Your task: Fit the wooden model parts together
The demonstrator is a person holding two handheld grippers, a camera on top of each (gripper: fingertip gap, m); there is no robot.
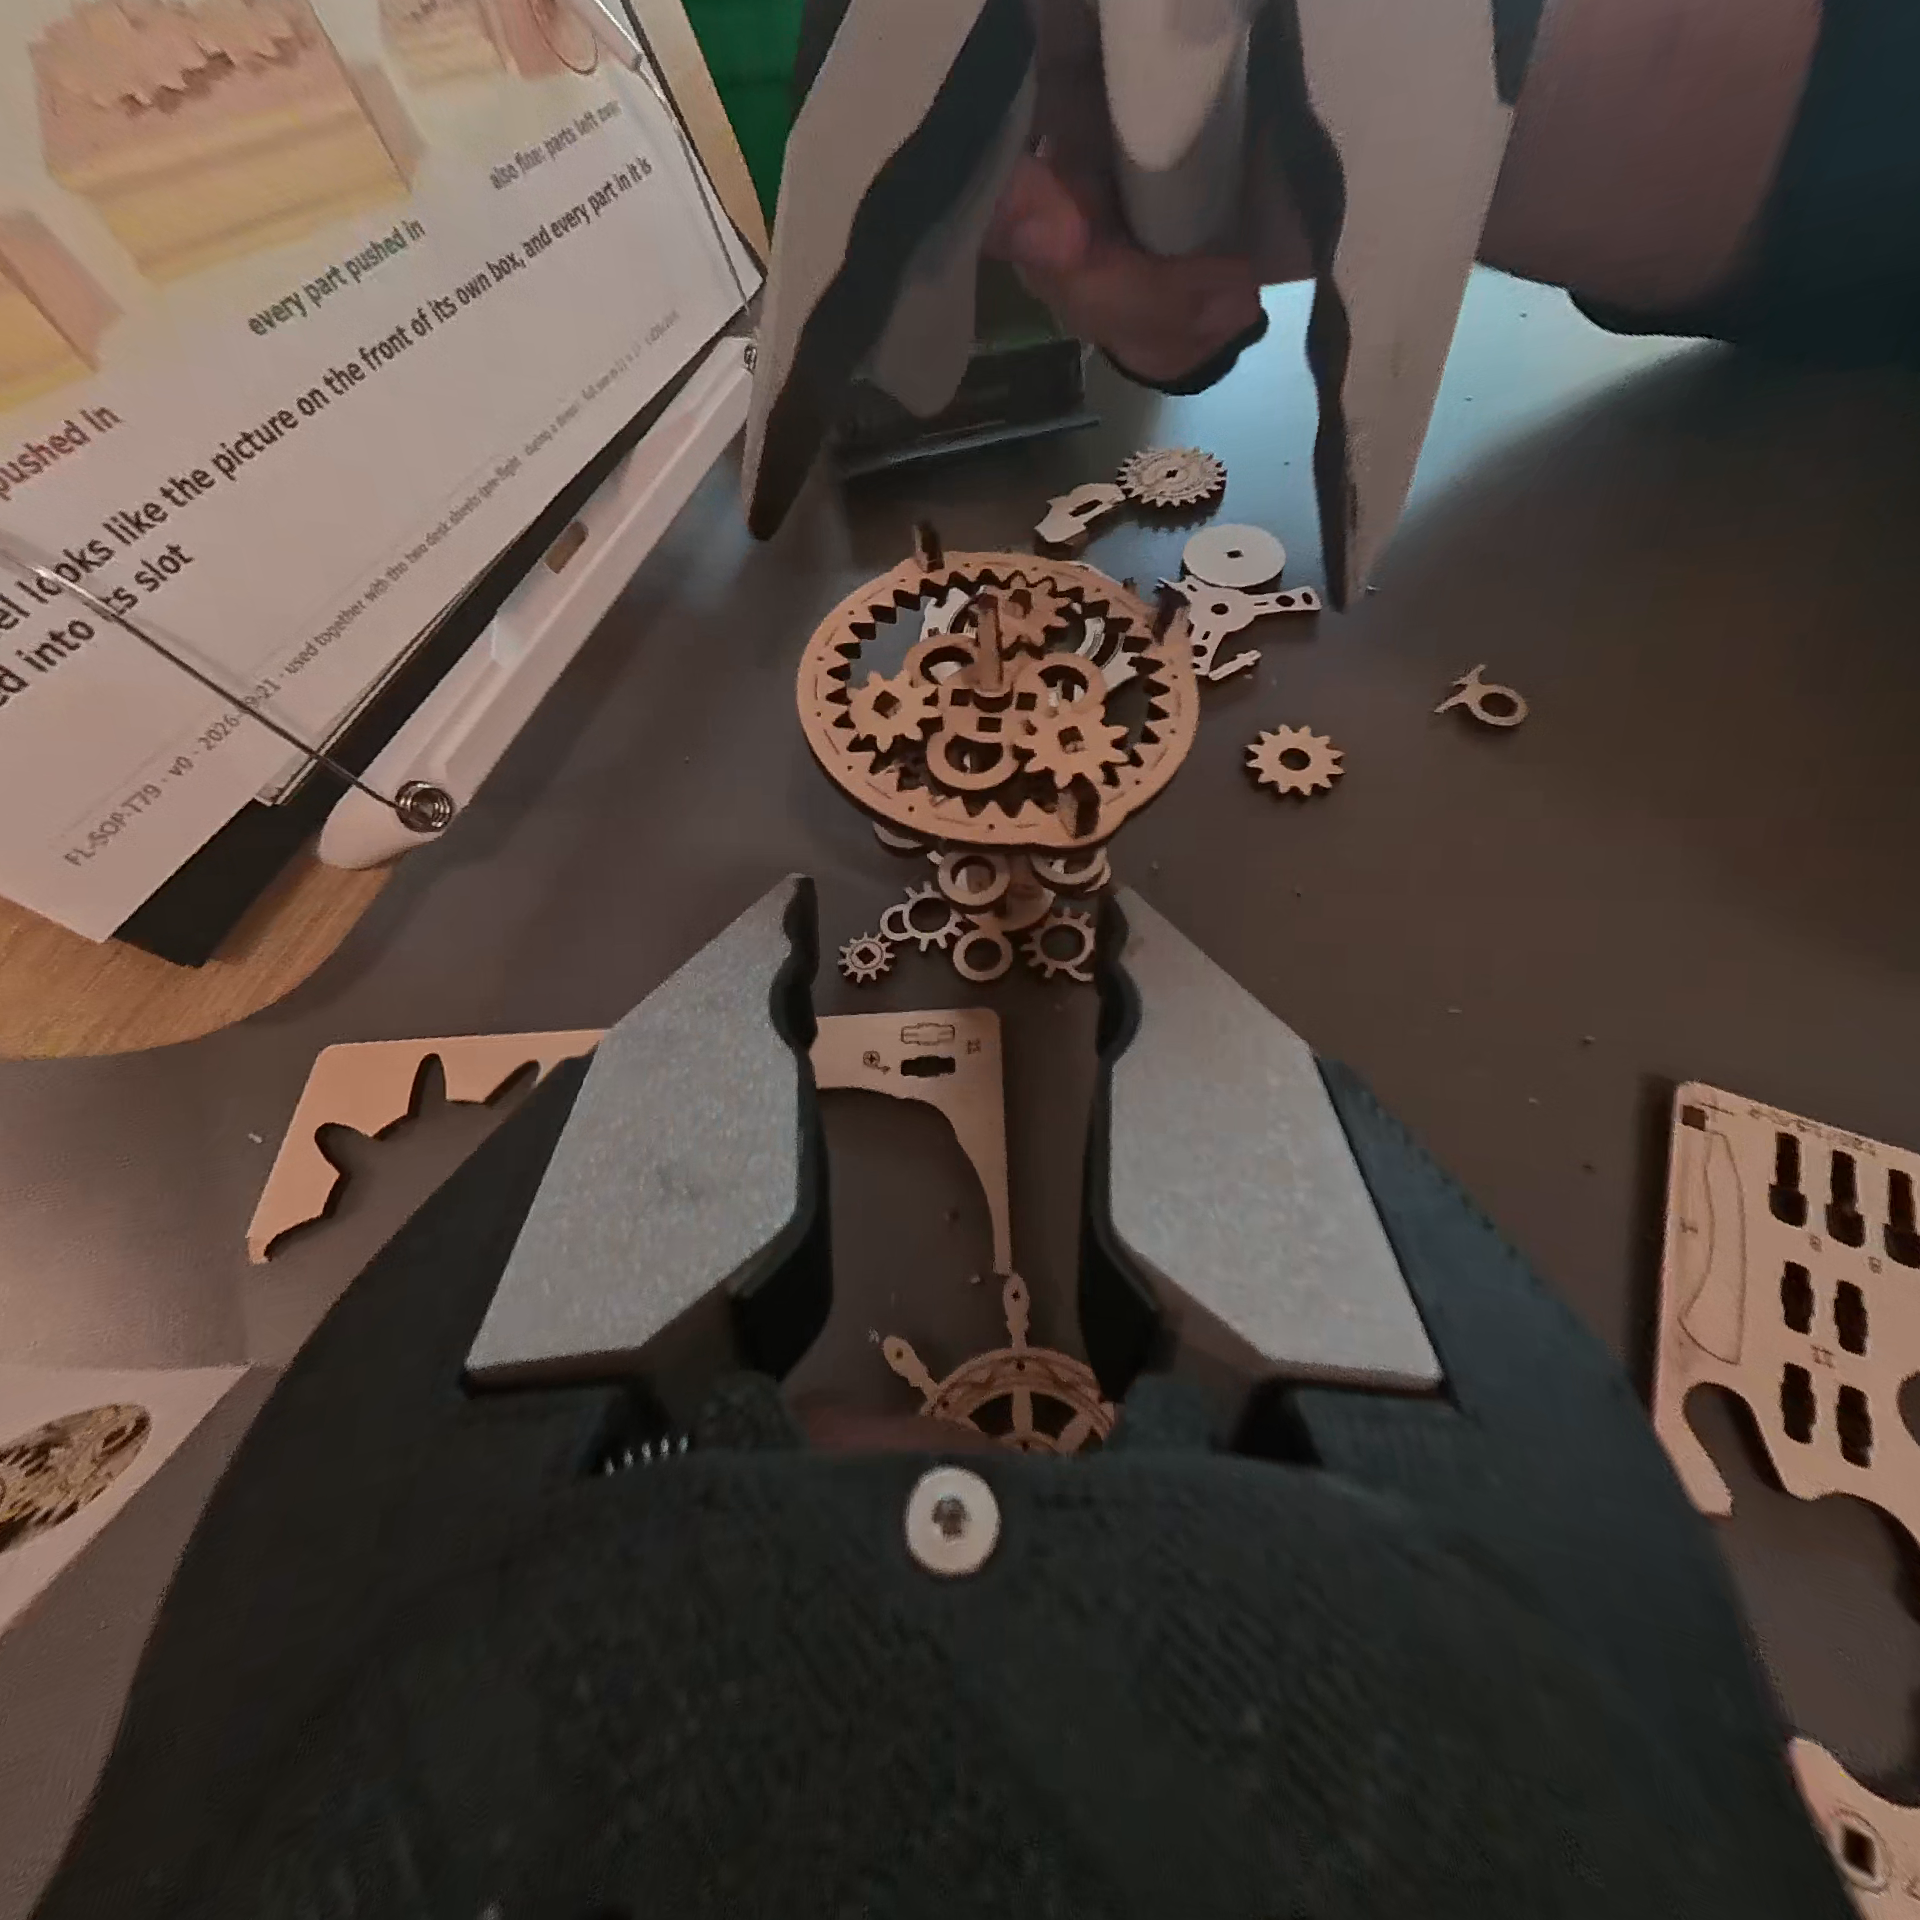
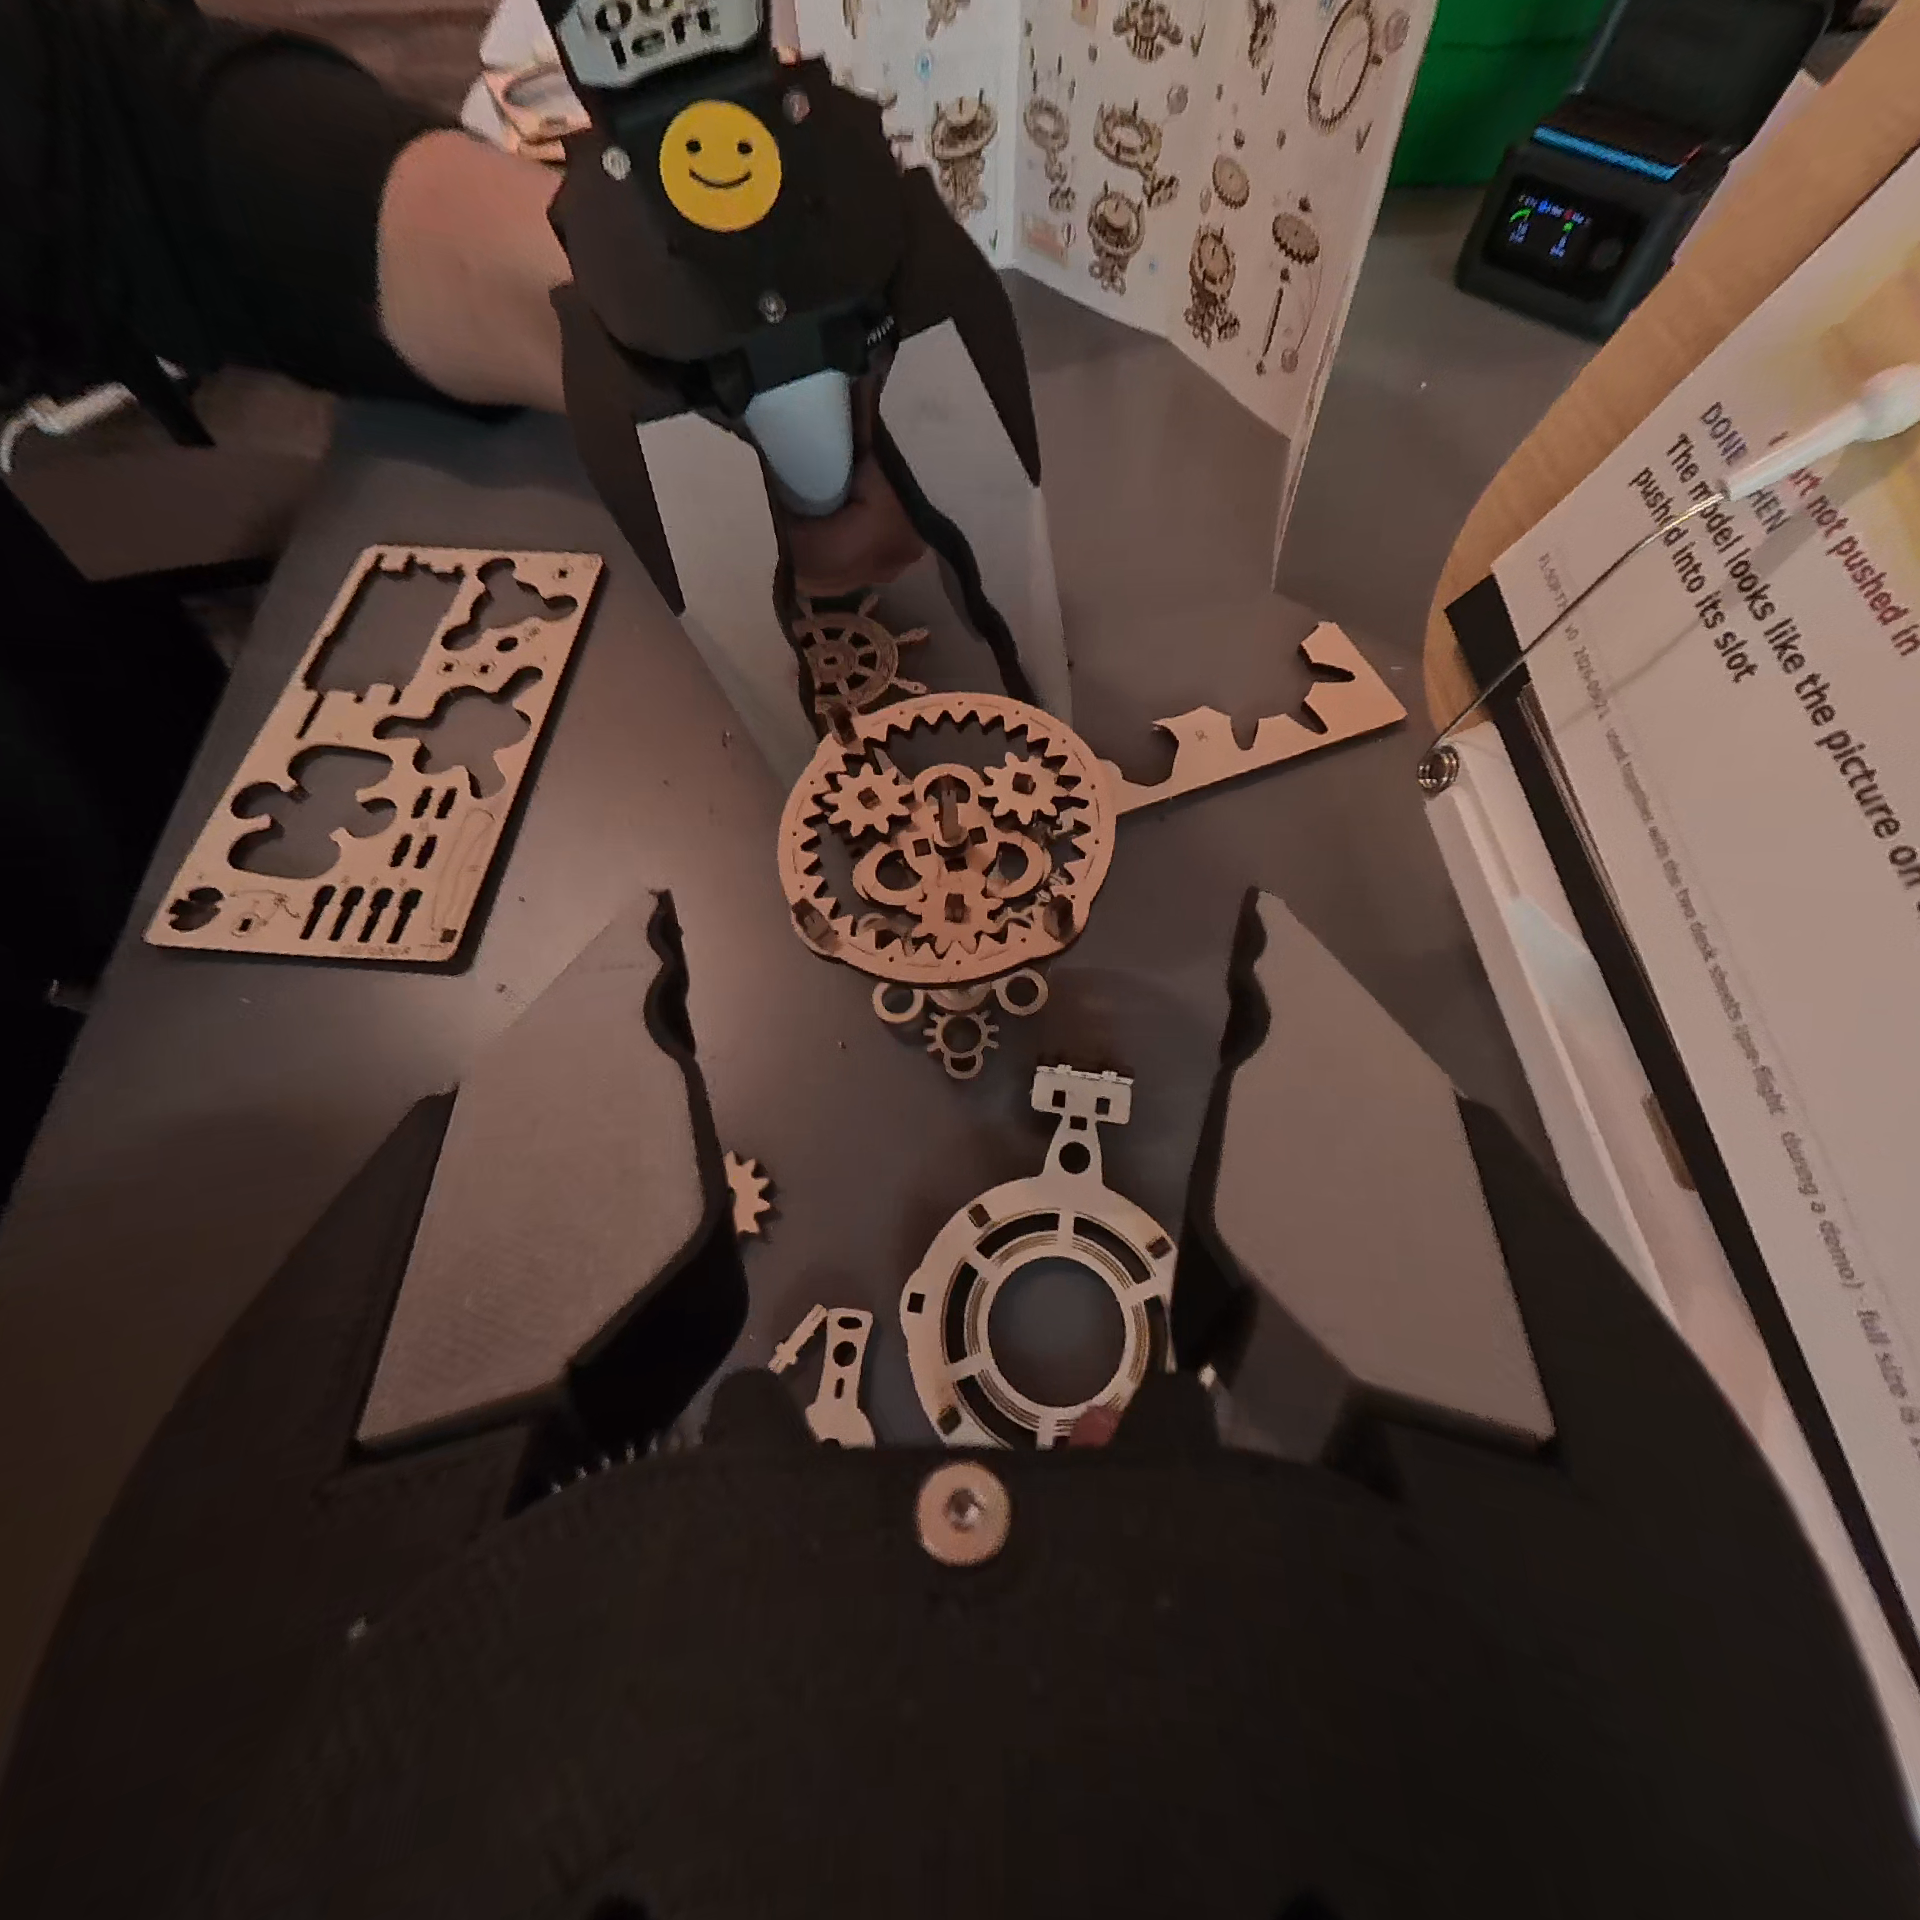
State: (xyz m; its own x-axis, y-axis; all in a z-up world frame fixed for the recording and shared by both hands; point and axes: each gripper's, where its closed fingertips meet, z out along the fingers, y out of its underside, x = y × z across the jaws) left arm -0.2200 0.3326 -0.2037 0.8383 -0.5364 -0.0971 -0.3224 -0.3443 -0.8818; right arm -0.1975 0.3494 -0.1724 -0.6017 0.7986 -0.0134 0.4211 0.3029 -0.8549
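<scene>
We note both claws apart: left claw [image 1: 951,935] and right claw [image 2: 956,914] flank gear assy [image 2: 940,857] on surface [image 2: 582,727]. We advise aligning next part square w/ centre shaft before pressing.

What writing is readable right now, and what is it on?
I don't quote writing; it sits on:
Clipped instruction sheet: printed lines, legible.
Top label on left gripper: legible.
Punched wooden part sheet: engraved marks, too small.
Black device screen: too small.
</scene>
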